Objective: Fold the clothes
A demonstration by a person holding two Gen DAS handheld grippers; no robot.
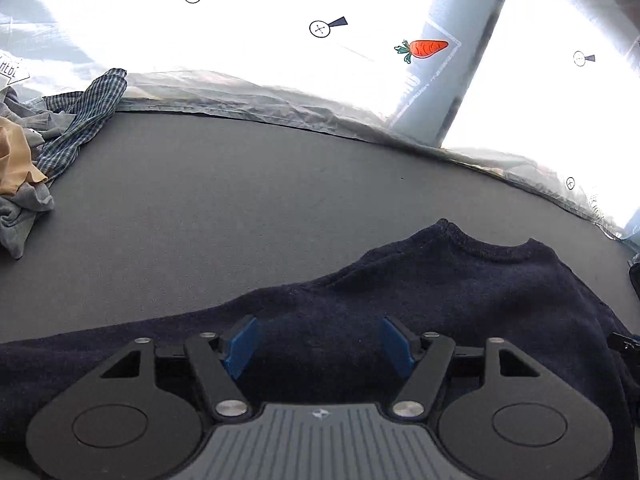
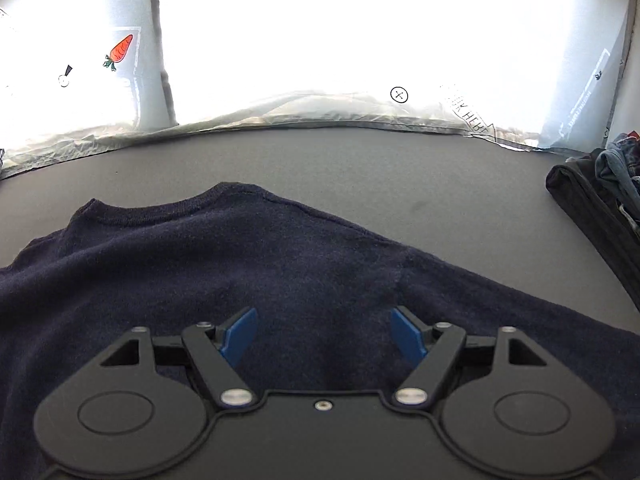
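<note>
A: Navy sweater [image 2: 224, 264] lies spread flat on the grey table [image 2: 360, 160], collar toward the far edge, one sleeve running out to each side. Both grippers hover over its body

B: Grip state?

A: Left gripper [image 1: 318, 346] has its blue pads [image 1: 240, 346] standing well apart, nothing between them but the knit below. Right gripper [image 2: 323, 336] the same: spread wide, holding nothing

B: So the step in hand is picking the next hold for a fold?

A: My reading, yes. To do it well: take each sleeve [image 2: 520, 304] near the shoulder seam, pinch one layer of knit cleanly, and bring both sleeves across the body evenly so the edges line up. Keep the collar [image 2: 168, 210] square to the far edge; thick knit bunches easily, so lift enough to clear the surface before carrying it over

B: Other clothes about?

A: Unfolded heap [image 1: 36, 152] at far left in the left view: checked shirt, tan piece, grey piece. In the right view a dark folded stack [image 2: 592, 208] with denim on top, at the right edge. Both well apart from the sweater

B: Any writing?

A: Plastic sheeting [image 2: 280, 116] behind the table carries a carrot picture [image 1: 426, 48] and circled cross marks [image 1: 320, 29]. One printed arrow label [image 2: 474, 118] seems to end in "HERE", but the glare washes out the rest. No brand seen on the sweater
</note>
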